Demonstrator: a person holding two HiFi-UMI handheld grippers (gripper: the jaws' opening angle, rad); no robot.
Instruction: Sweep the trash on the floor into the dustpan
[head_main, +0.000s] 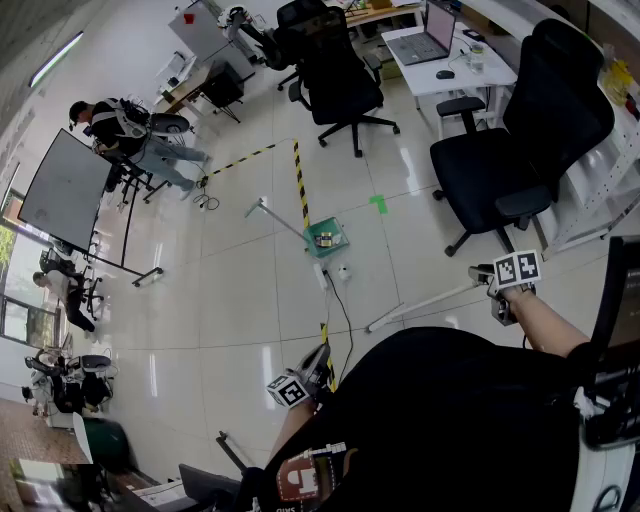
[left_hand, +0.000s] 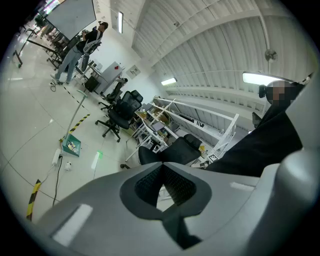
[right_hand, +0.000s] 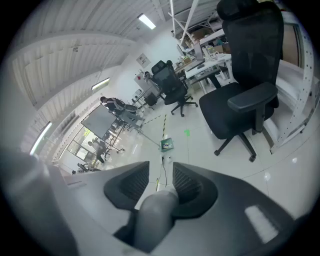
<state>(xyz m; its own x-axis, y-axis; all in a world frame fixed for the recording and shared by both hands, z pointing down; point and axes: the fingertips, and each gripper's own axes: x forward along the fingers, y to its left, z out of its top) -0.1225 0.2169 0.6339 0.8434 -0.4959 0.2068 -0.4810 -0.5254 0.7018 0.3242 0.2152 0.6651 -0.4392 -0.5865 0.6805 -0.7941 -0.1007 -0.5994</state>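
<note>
Black clothing of the person fills the bottom of the head view, and just beyond it the left tool (left_hand: 162, 169) hangs low with its jaws pressed together at the tips and nothing between them. The right tool (right_hand: 161, 174) is clamped on a pale broom stick (head_main: 430, 304), which slants down and away from it to the floor (head_main: 240, 300), its far end resting well short of the dustpan (head_main: 338, 232). That green dustpan stands on the floor beside the striped tape line (head_main: 300, 175), its own long handle tilting up and away to the left with no tool on it. A few small brownish and pale scraps seem to lie inside it, though they are too small to name. Near its mouth, just beside a power strip (head_main: 322, 275), sits a small pale bit (head_main: 343, 270); whether it is trash I cannot tell. By my reading the sweeping is partly done at most: the broom is in hand but apart from the pan, and any loose bits must be brushed in.
</note>
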